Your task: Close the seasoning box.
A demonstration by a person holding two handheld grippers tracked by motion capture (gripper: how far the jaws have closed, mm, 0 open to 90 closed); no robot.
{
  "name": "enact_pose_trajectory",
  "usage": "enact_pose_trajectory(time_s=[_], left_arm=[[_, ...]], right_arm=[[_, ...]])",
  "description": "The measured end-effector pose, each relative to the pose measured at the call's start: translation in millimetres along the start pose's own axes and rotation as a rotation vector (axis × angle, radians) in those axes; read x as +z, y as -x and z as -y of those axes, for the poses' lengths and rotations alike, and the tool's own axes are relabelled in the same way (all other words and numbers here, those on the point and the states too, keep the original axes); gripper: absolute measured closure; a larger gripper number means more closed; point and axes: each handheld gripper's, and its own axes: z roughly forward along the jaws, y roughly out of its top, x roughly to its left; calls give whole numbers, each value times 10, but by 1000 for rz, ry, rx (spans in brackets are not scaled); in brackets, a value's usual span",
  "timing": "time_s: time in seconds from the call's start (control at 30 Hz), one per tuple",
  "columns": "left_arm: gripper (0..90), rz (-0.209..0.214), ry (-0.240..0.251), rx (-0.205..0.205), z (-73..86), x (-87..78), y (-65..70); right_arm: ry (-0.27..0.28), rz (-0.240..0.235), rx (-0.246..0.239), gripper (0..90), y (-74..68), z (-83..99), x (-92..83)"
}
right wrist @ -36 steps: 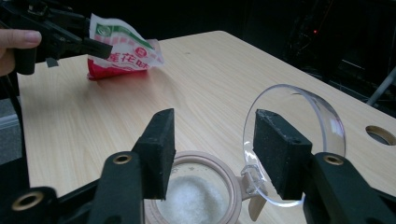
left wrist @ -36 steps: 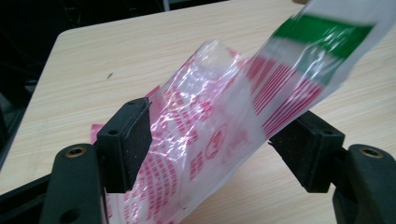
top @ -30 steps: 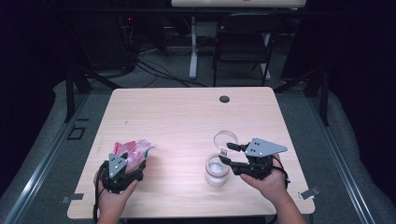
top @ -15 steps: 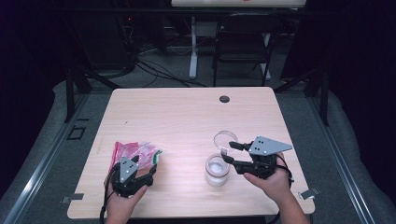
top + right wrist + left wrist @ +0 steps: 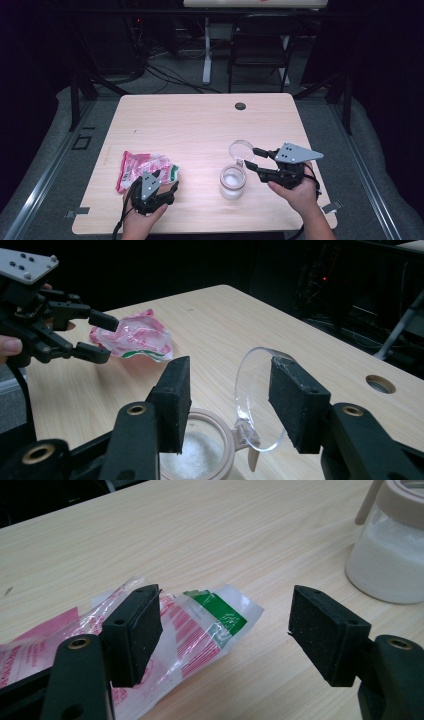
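tongs are held one in each hand at the near edge of the table [image 5: 200, 120]. the left gripper [image 5: 225, 630] is spread wide, and a crumpled red-and-white bag [image 5: 200, 625] (green patch at one end) is seen lying just ahead of its jaws. the right gripper [image 5: 227, 400] is parted too, above an open jar [image 5: 233, 181] of white powder, whose clear hinged lid [image 5: 255, 400] is raised between its jaws.
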Motion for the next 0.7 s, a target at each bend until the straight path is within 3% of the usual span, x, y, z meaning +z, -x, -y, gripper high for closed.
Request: enact_pose_trajectory(time_s=[0.2,0.4,0.7], left_arm=[[311,13,-5,6,8,19,19],[343,25,15,-27,8,1,1],[408,11,23,-23,19,-22,-8]], right_arm=[[2,32,31,539,97,37,-41],[-10,88,71,597,219,110,-58],[-46,171,116,818,371,266,12]])
